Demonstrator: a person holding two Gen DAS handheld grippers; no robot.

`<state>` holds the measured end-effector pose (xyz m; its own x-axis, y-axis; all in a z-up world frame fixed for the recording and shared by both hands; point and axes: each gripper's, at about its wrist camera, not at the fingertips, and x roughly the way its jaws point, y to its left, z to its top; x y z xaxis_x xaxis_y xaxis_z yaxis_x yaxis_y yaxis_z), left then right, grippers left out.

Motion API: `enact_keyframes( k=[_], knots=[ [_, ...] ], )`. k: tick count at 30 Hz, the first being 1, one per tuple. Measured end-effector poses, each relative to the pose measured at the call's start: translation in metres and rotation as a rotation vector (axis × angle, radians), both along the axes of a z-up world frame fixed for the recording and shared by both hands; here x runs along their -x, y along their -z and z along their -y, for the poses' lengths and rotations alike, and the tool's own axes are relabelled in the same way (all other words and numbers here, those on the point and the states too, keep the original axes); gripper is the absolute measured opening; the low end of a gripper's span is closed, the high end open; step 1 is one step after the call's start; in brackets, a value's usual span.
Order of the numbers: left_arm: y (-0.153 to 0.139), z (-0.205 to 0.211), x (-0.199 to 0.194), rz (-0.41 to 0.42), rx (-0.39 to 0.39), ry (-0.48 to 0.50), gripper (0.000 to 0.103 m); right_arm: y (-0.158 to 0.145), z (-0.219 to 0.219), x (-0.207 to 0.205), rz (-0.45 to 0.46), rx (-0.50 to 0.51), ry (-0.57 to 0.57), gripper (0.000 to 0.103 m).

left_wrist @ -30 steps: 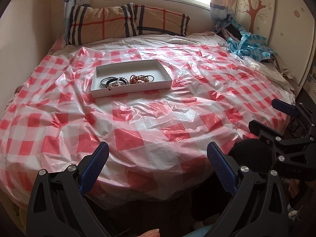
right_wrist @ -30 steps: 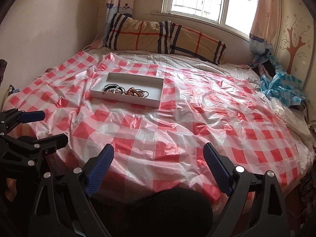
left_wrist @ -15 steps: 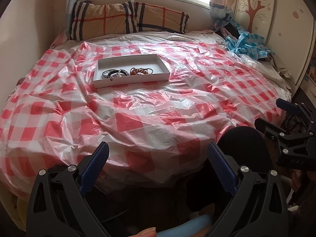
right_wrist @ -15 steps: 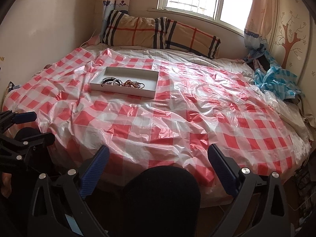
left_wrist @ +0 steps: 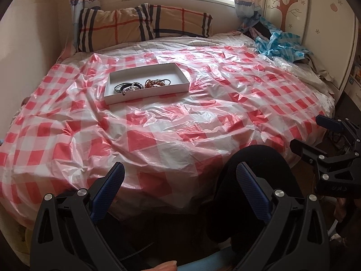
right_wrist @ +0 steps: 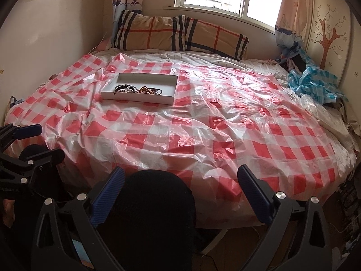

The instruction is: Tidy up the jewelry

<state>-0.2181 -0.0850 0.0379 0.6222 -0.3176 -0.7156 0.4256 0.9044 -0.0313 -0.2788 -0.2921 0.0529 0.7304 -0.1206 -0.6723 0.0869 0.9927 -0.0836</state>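
A shallow white tray lies far back on the bed, also in the right wrist view. Inside it sit dark and pearl bracelets and an amber bead bracelet with a dark loop. My left gripper is open and empty, held off the near edge of the bed. My right gripper is open and empty, also off the near edge. Each gripper shows at the side of the other's view, the right gripper and the left gripper.
The bed wears a crinkled red-and-white checked plastic sheet. Plaid pillows lie at the head under the window. Blue checked cloth is bunched at the far right. A dark knee sits below the grippers.
Both grippers have drawn back from the bed and away from the tray, which now looks farther off. Both stay open and empty.
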Motion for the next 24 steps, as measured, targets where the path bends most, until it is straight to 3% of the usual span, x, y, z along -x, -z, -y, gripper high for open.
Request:
enact_keyframes(
  k=[8, 24],
  knots=[
    [0.001, 0.009, 0.008, 0.022, -0.042, 0.008, 0.095, 0.007, 0.008, 0.003, -0.027, -0.058, 0.012, 0.095],
    [0.003, 0.009, 0.015, 0.034, -0.068, -0.010, 0.095, 0.012, -0.004, 0.002, -0.046, -0.065, 0.002, 0.095]
  ],
)
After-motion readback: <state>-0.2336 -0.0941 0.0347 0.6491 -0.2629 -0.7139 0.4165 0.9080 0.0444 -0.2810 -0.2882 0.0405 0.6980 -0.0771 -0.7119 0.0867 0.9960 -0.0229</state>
